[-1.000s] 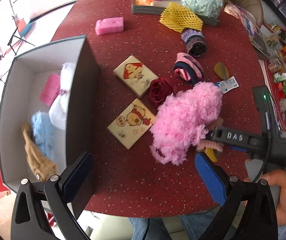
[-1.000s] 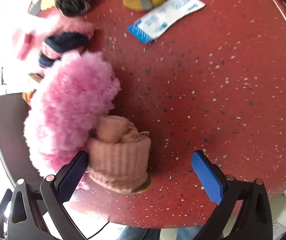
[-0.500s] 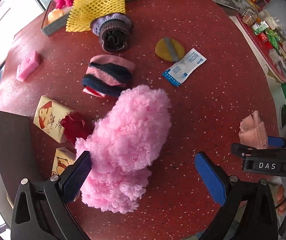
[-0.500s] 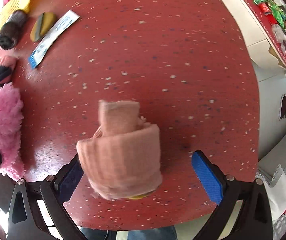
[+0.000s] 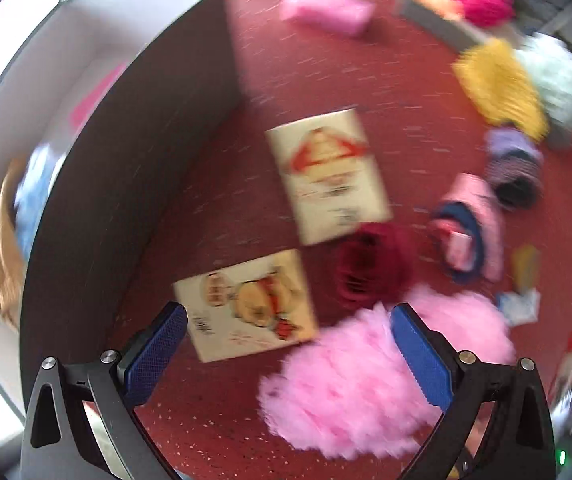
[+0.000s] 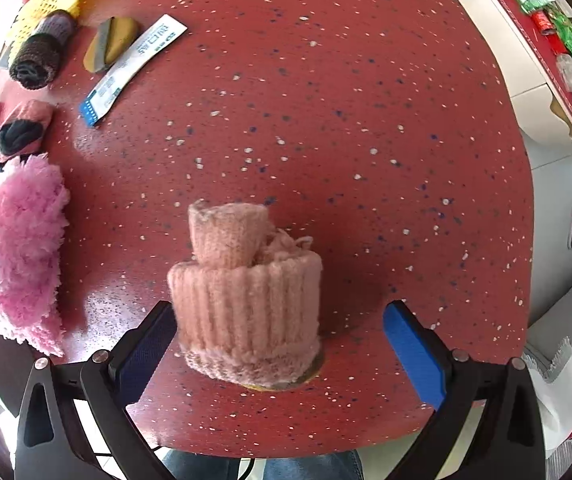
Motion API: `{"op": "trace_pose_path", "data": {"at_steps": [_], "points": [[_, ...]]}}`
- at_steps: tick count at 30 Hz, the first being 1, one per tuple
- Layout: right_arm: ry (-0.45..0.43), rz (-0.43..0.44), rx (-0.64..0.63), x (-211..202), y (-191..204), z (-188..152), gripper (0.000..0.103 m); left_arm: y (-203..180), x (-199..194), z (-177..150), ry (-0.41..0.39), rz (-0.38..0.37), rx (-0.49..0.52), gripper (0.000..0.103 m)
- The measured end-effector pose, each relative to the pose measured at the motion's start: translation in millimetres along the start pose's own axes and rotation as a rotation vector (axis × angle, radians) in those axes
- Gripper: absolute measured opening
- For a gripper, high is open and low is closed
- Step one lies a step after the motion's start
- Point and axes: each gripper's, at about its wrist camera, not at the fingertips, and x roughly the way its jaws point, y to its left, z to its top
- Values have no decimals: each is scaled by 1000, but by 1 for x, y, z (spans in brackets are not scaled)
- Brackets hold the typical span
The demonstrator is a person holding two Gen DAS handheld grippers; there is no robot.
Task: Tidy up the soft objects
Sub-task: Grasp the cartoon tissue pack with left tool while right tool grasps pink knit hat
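A rolled peach knit sock (image 6: 245, 304) stands on the red table (image 6: 346, 128) between the open fingers of my right gripper (image 6: 281, 344); its left side is at the left pad, the right pad is apart. A fluffy pink piece (image 6: 21, 248) lies to the left; in the blurred left wrist view it (image 5: 350, 376) sits under the right finger of my open, empty left gripper (image 5: 290, 352). A dark box (image 5: 133, 152) with soft items stands at the left.
Two cream picture cards (image 5: 253, 304) (image 5: 330, 176), a dark red rose (image 5: 366, 272), rolled striped socks (image 5: 470, 228) (image 6: 39, 56), a yellow net (image 5: 498, 88), a pink sponge (image 5: 326, 8), a yellow pad (image 6: 109, 44) and a white packet (image 6: 133, 68) lie around. The table edge is close below both grippers.
The left gripper swung left toward the box and cards, its view now blurred. The peach sock sits lower between the right gripper's fingers, standing on the table.
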Motion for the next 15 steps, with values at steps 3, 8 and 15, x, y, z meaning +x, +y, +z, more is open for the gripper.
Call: {"op": "trace_pose_path", "data": {"at_steps": [3, 8, 15], "points": [[-1, 0, 0, -2, 21, -2, 103, 18, 19, 2, 57, 36, -120, 102], [-7, 1, -3, -8, 14, 5, 103, 29, 37, 6, 95, 52, -173, 102], [8, -20, -40, 3, 30, 16, 103, 39, 44, 17, 97, 37, -166, 103]]}}
